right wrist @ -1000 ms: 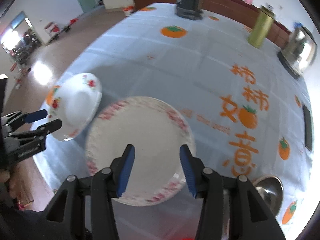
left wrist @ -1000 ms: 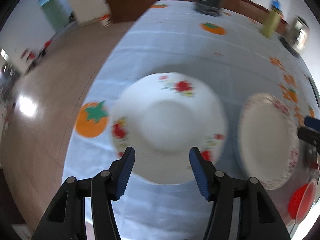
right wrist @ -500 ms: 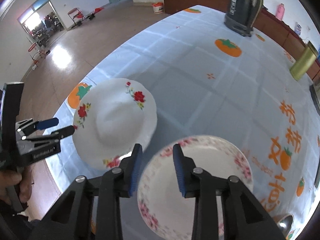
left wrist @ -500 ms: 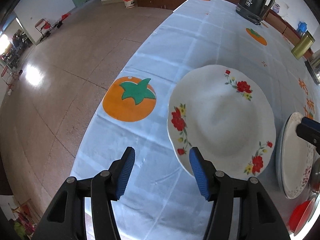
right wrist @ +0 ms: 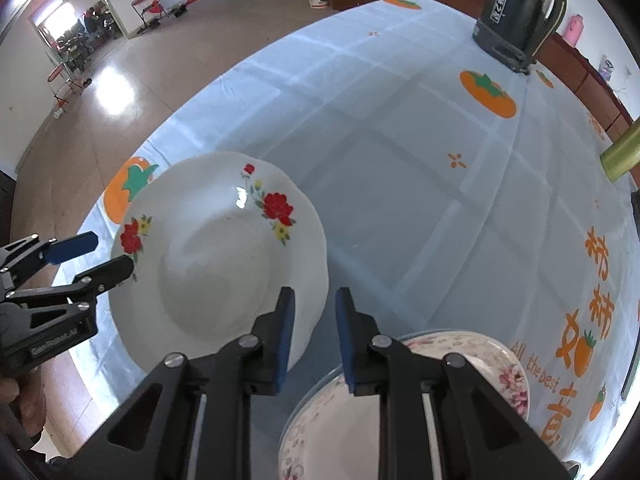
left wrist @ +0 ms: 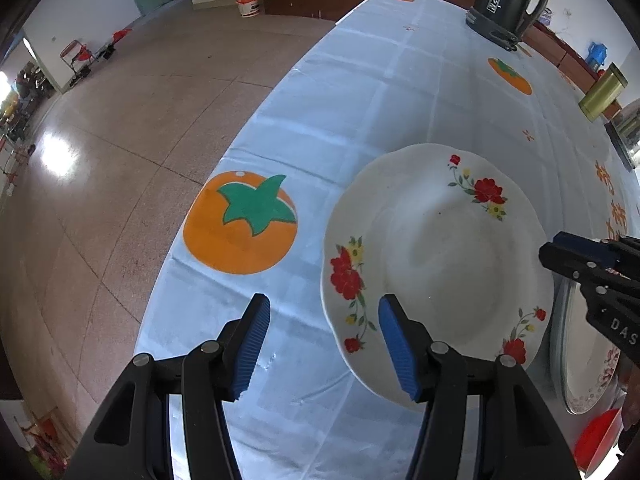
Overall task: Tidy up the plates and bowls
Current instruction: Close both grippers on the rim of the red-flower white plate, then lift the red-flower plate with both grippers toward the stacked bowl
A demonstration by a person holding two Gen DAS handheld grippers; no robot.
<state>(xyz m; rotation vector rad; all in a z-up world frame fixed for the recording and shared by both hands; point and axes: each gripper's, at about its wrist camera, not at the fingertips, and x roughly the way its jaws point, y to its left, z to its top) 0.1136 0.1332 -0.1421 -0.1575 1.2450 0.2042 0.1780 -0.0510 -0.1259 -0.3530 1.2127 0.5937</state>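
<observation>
Glossy scalloped red-flower plate (left wrist: pixel 440 256) sits near the tablecloth's (left wrist: pixel 360 92) left edge w/ bare cloth beyond, pink-rimmed plate (right wrist: pixel 500 364) just beside it; left gripper (left wrist: pixel 322 346) gapes wide & empty at its rim, right gripper (right wrist: pixel 312 334) part-open, holding nothing.
</observation>
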